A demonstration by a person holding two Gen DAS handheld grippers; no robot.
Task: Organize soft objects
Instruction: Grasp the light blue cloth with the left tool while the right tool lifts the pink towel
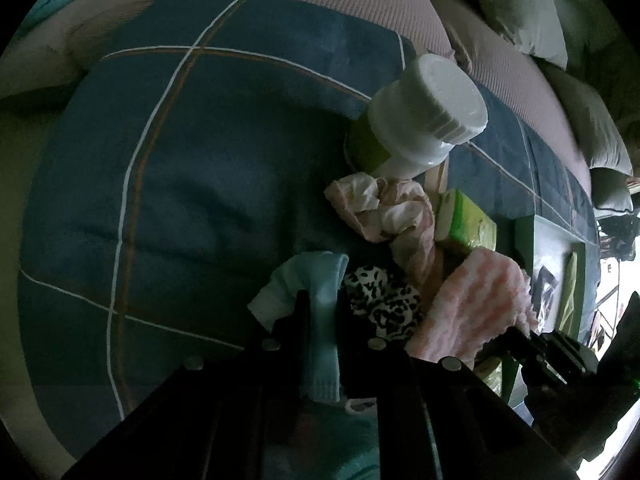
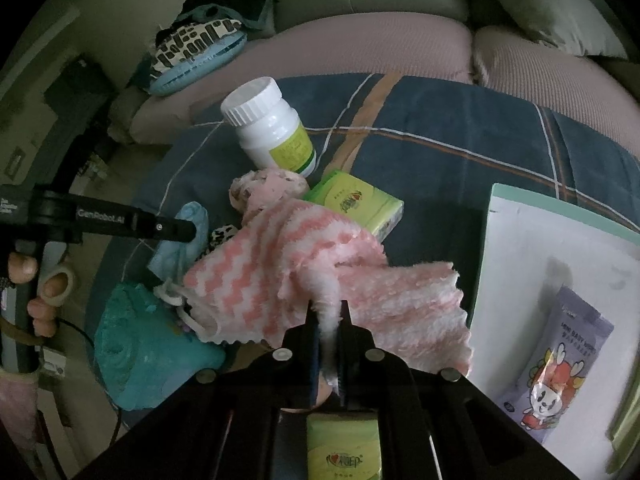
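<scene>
A pile of soft things lies on a blue plaid blanket point(image 1: 192, 168). My left gripper point(image 1: 322, 300) is shut on a light blue sock point(image 1: 320, 320); it also shows in the right wrist view point(image 2: 192, 232) with the sock point(image 2: 188, 240). My right gripper point(image 2: 329, 312) is shut on a pink and white zigzag cloth point(image 2: 304, 272), lifted over the pile; the cloth shows in the left wrist view point(image 1: 472, 304). A leopard-print piece point(image 1: 384, 300) and a crumpled pink floral cloth point(image 1: 396, 216) lie between them.
A white pill bottle point(image 2: 272, 128) and green tissue packs point(image 2: 356, 204) sit by the pile. A teal towel point(image 2: 148, 352) lies at the left. A white tray point(image 2: 560, 280) with a wipes pack point(image 2: 560, 368) is at the right. Sofa cushions point(image 2: 360, 40) lie behind.
</scene>
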